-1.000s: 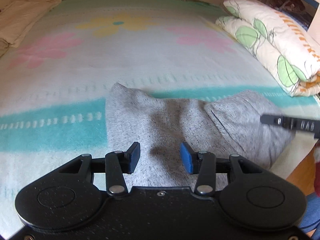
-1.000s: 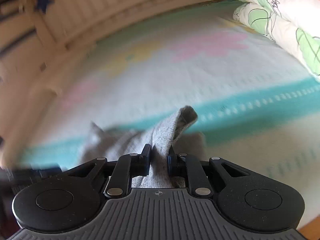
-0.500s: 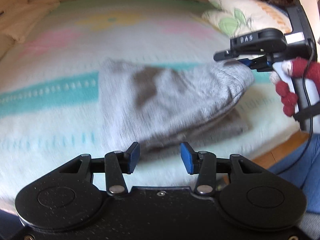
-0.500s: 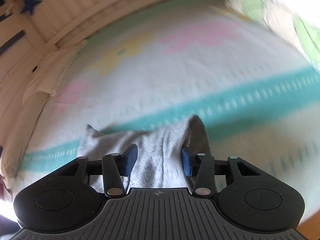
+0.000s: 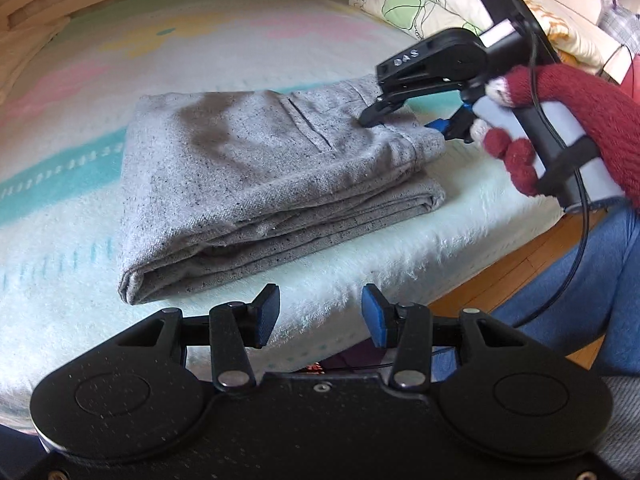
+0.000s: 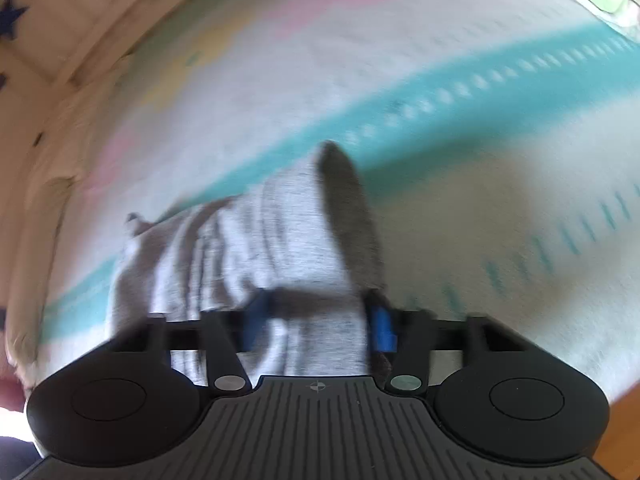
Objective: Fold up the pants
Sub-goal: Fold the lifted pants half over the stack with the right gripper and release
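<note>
Worryingly, our left gripper (image 5: 320,312) hung half-open and empty while our right gripper (image 6: 318,320), jaws just closing astride the folded pants (image 5: 240,168) without pinching yet, could drag the fold apart.

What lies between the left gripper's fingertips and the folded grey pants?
Between left gripper and folded grey pants: only bare pale fluffy blanket, left wrist view.

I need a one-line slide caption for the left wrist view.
Folded grey speckled fabric pants on a pastel flowered blanket, right gripper at their far corner.
</note>
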### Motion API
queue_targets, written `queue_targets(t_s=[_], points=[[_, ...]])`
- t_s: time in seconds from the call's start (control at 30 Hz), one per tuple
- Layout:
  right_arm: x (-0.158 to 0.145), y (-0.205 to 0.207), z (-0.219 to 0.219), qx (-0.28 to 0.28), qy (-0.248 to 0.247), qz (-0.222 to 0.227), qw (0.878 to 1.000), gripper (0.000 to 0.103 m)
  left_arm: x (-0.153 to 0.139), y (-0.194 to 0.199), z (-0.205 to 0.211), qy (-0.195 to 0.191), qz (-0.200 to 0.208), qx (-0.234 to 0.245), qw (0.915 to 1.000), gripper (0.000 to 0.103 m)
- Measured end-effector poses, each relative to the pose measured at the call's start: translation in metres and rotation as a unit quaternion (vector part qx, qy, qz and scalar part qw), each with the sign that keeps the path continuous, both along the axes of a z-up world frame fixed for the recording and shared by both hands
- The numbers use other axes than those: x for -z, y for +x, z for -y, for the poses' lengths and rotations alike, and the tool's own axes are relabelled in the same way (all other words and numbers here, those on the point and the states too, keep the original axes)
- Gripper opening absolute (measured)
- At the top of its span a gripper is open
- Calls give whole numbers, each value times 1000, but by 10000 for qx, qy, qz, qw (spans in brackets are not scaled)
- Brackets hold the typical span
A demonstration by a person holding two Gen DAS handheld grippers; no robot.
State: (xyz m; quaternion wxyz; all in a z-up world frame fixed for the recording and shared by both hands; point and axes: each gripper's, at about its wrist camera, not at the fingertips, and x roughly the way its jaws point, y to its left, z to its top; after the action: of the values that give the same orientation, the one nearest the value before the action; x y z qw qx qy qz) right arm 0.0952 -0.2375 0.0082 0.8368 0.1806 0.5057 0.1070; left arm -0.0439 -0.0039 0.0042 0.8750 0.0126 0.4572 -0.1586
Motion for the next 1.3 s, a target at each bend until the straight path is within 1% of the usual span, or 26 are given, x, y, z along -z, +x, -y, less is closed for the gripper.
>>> queue_targets(t_s=[0.03, 0.07, 0.1, 0.17, 0.27, 0.37, 0.53, 0.6, 0.63, 0.7, 0.77, 0.8, 0.9, 0.97, 1.03, 1.07, 1.13, 1.2, 1.23, 1.27, 1.3], points=[[-8, -3, -3, -105, 58, 187, 9998, 9, 0, -1, 2, 73, 79, 0, 9999, 53], [-16, -5, -4, -180, 268, 343, 9989, 9, 1, -3, 4, 131, 163, 6, 9998, 53], [-22, -7, -2, -199, 581, 442, 9971, 9, 1, -4, 7, 182, 242, 25, 9995, 53], [-31, -7, 4, -140, 1155, 567, 9916, 8, 1, -5, 15, 324, 437, 117, 9984, 53], [-41, -5, 7, -114, 1560, 711, 9851, 8, 3, -4, 31, 572, 730, 339, 9951, 53], [-48, -2, 4, -164, 1603, 791, 9837, 8, 8, 3, 49, 790, 945, 506, 9911, 54], [-54, 2, 1, -258, 1587, 840, 9834, 8, 8, 20, 74, 953, 1372, 652, 9838, 55], [-52, 3, 3, -236, 1589, 842, 9834, 8, 11, 28, 81, 989, 1462, 707, 9817, 56], [-52, 3, 4, -222, 1589, 837, 9835, 8, 14, 35, 83, 1033, 1418, 687, 9821, 56], [-50, 3, 6, -206, 1553, 835, 9841, 8, 23, 47, 80, 1067, 1210, 541, 9854, 56], [-49, 2, 6, -203, 1541, 826, 9844, 8, 35, 55, 69, 1077, 956, 364, 9889, 58], [-50, 1, 6, -201, 1532, 828, 9845, 8, 39, 57, 62, 1103, 898, 262, 9895, 58], [-51, 0, 5, -180, 1466, 837, 9855, 8, 46, 53, 33, 1100, 841, -270, 9900, 58], [-50, 0, 5, -156, 1458, 804, 9859, 8, 46, 51, 9, 897, 683, -753, 9908, 57], [-49, -1, 5, -126, 1410, 791, 9868, 8, 45, 48, -15, 358, 570, -961, 9931, 55], [-49, -2, 6, -116, 1371, 783, 9874, 8, 43, 47, -23, 153, 511, -1058, 9930, 54], [-48, -3, 7, -88, 1325, 764, 9882, 8, 40, 43, -31, 22, 433, -1208, 9917, 49], [-46, -3, 8, -62, 1288, 745, 9888, 8, 39, 40, -38, -131, 390, -1313, 9905, 48], [-45, -3, 9, -47, 1273, 735, 9891, 8, 40, 38, -41, -191, 347, -1407, 9893, 49], [-45, -3, 10, -34, 1268, 721, 9893, 8, 41, 36, -46, -142, 292, -1570, 9871, 54], [-43, -3, 12, -31, 1272, 701, 9894, 8, 43, 34, -53, -66, 257, -1751, 9842, 55]])
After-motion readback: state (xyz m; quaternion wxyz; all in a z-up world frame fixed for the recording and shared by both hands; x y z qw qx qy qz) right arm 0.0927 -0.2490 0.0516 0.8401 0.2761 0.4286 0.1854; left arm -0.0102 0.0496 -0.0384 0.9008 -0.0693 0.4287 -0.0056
